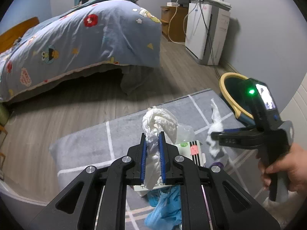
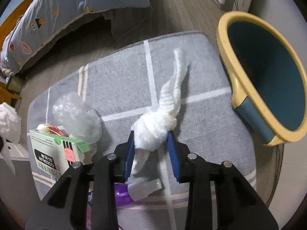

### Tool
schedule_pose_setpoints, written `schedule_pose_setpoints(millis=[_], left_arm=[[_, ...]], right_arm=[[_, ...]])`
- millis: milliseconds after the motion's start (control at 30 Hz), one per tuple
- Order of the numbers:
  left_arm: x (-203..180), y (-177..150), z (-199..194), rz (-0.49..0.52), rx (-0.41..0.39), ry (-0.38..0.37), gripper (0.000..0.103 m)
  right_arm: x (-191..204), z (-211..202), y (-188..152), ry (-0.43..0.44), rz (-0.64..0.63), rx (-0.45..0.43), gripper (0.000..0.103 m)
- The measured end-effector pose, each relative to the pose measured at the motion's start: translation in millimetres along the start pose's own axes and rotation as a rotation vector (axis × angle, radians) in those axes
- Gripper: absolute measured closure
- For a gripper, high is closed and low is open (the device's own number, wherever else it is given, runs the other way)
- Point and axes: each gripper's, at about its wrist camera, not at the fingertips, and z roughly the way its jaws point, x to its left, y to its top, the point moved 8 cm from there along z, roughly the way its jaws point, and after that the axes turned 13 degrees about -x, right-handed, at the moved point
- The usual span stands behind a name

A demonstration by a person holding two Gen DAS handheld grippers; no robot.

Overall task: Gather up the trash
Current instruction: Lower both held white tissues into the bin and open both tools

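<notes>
My left gripper point(image 1: 152, 134) is shut on a crumpled white tissue wad point(image 1: 161, 120), held above the grey rug point(image 1: 86, 143). In the right wrist view my right gripper point(image 2: 151, 134) points down at the rug point(image 2: 119, 76). Its jaws stand apart around the knotted end of a twisted white tissue point(image 2: 172, 95) lying there. The same gripper point(image 1: 214, 135), held by a hand point(image 1: 284, 168), shows at the right of the left wrist view, over that tissue point(image 1: 214, 115). A blue bin with a yellow rim point(image 2: 226, 44) stands at the rug's right edge.
More litter lies on the rug: a clear plastic bag point(image 2: 76, 113), a green-and-white carton point(image 2: 51, 153), a purple item point(image 2: 120, 193), a white plastic piece point(image 2: 144, 188) and a crumpled blue wrapper point(image 1: 165, 207). A bed point(image 1: 76, 38) and a white appliance point(image 1: 207, 32) stand beyond.
</notes>
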Motion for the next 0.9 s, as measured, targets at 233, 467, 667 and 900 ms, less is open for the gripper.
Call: schedule_pose_setpoints(millis=[233,467,667,900], left_arm=[[-2,13,-2,-0.029,-0.031,-0.017,0.09],[-18,29,-3,-0.02,-0.061,-0.023,0.09],[-32,33,-4,0.016,-0.07,-0.019,0.09],[-80,48,-8,0.114,-0.114,-0.05,0.09]], right_arm=[[2,-58,31,0.081,0.011,-0.036,0.071],[-24,-134,75,0.065,-0.135,-0.192,0.071],[-75,-142,91,0.035,-0.077,-0.259,0.071],[-125,-129,109,-0.045,-0.115,-0.268,0.071]])
